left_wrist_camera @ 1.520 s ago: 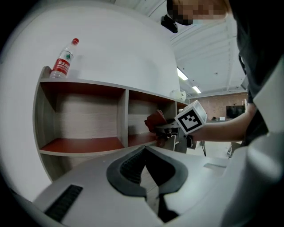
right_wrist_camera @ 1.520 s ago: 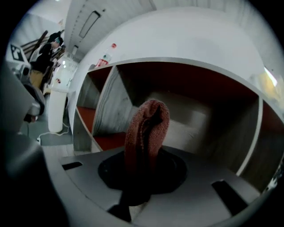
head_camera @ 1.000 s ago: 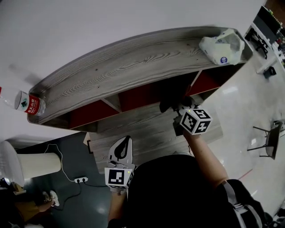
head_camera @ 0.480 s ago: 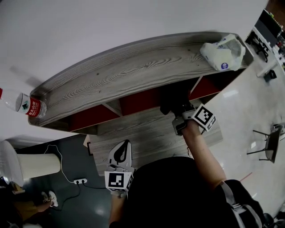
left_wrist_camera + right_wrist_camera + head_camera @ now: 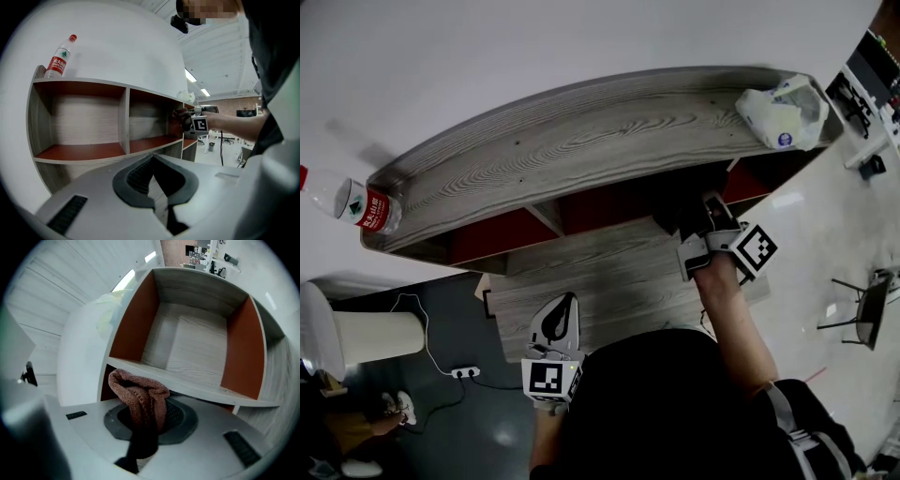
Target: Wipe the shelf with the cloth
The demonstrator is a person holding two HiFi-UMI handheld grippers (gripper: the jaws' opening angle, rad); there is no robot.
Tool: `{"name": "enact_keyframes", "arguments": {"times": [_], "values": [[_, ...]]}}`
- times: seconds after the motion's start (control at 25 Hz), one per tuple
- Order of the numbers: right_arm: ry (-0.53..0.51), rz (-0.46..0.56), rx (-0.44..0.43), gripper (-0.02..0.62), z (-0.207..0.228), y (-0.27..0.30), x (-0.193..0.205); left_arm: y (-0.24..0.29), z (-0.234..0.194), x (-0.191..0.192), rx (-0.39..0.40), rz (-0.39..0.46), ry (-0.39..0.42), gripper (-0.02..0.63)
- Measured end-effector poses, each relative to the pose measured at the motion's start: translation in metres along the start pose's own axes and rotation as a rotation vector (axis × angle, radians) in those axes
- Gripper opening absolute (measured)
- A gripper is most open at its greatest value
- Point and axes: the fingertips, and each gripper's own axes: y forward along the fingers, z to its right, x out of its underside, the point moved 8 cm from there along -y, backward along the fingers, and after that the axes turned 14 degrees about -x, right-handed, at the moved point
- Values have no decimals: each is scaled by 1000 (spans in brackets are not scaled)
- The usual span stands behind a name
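Holding the right gripper (image 5: 701, 223) up at the right end of the shelf (image 5: 581, 141), you are pinching the cloth (image 5: 140, 397) between its jaws. In the right gripper view the reddish-brown knit fabric is bunching up above the pads in a thick fold, with a darker tail hanging down through the gap. The cloth is sitting right at the front edge of a wooden board, just below an open compartment with red-brown side walls and a pale wood-grain back. Whether the fabric is actually pressing on that edge cannot be told. In the head view the jaws are reaching in under the grey wood-grain top board, and the marker cube is pointing back toward you.

You are keeping the left gripper (image 5: 558, 319) low and well apart from the shelf, out in front of your body. Its jaws are pressed together with nothing between them, and its view is looking across at the two left compartments and your other arm.

On the top board, a water bottle (image 5: 361, 208) with a red label is lying at the left end and a crumpled plastic bag (image 5: 783, 108) is resting at the right end. A power strip (image 5: 464, 373) is lying on the dark floor.
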Motion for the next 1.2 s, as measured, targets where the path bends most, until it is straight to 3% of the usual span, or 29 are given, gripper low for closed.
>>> {"name": "enact_keyframes", "arguments": {"times": [0.12,0.24,0.48,0.88,1.2], "values": [[-55,16,-69,51,-19,10,-8,-2,-2,1,-8,-2,-5,0],[-27,53,-120,51,-22,24,-11,-5,-5,5,-21,5,-12,0],[60,142,-115,51,-7,49,-9,-11,-12,5,-62,-10,-19,0],[117,159,31,51,48,52,6,-11,-17,5,-95,-15,-24,0],[136,128,117,51,61,24,17,-8,-11,5,-73,-11,-19,0]]}}
